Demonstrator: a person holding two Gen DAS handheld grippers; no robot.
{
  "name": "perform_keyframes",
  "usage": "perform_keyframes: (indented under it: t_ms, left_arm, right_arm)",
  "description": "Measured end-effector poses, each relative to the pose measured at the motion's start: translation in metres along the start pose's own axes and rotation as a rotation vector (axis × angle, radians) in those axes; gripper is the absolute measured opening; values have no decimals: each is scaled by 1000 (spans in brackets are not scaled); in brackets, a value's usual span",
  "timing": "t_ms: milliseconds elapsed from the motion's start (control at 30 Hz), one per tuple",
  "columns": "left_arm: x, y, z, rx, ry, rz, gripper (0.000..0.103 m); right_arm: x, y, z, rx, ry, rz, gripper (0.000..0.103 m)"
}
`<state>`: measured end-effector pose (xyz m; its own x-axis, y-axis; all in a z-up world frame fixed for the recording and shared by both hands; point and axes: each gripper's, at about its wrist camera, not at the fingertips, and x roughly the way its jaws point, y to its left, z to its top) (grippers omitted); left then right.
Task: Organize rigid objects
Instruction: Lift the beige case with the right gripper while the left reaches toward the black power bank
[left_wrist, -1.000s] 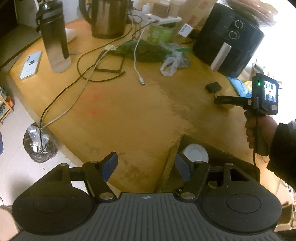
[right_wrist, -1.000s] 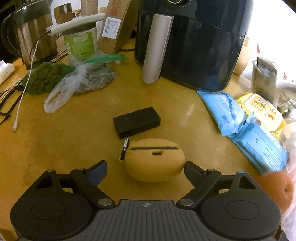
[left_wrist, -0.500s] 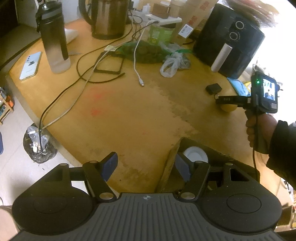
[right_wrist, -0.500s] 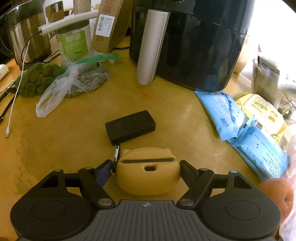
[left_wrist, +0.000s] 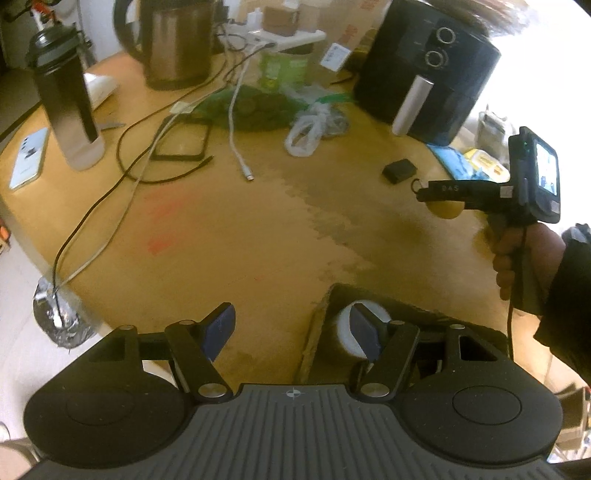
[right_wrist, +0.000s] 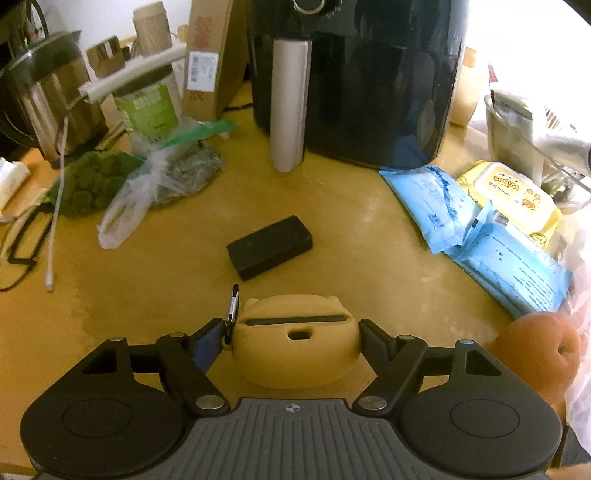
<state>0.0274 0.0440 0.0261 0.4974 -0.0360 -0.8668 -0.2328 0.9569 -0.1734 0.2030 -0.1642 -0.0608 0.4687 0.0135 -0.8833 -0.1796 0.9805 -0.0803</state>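
Observation:
My right gripper (right_wrist: 291, 336) is shut on a yellow earbud case (right_wrist: 295, 347) with a small metal clip, and holds it just above the wooden table. The case also shows in the left wrist view (left_wrist: 445, 208), lifted between the right gripper's fingers. A black rectangular block (right_wrist: 269, 246) lies on the table just beyond it, also seen in the left wrist view (left_wrist: 399, 170). My left gripper (left_wrist: 291, 330) is open and empty at the table's near edge, above a dark box (left_wrist: 413, 314) that holds a white round object (left_wrist: 345, 325).
A black air fryer (right_wrist: 354, 74) stands at the back. Blue and yellow wipe packs (right_wrist: 491, 221) and an orange (right_wrist: 543, 347) lie right. Plastic bags (right_wrist: 147, 184), cables (left_wrist: 147, 155), a water bottle (left_wrist: 66, 99), a kettle (left_wrist: 177, 44) and a phone (left_wrist: 27, 157) are left.
My right gripper moved forward around the yellow case, closed on it and lifted it slightly. The left gripper stayed nearly still.

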Motion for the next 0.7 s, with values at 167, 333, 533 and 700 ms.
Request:
perform_keyframes:
  t_ms: [167,333,533,700]
  left_arm:
    - [3,-9,5,43,-4,-22,68]
    - [5,-16,8,80,-5,-42,68]
    - [9,-24,13,124,-3,-65,68]
    - [16,-32,18,162,1,-88,68]
  right_arm:
    - [-19,2,-4,7,-13,29,79]
    - [-38,2,-13,15,-21,55,79]
    - [-64,-1,-26,51,-34,84,79]
    - [-85,-3,-38,83,-46,100,79]
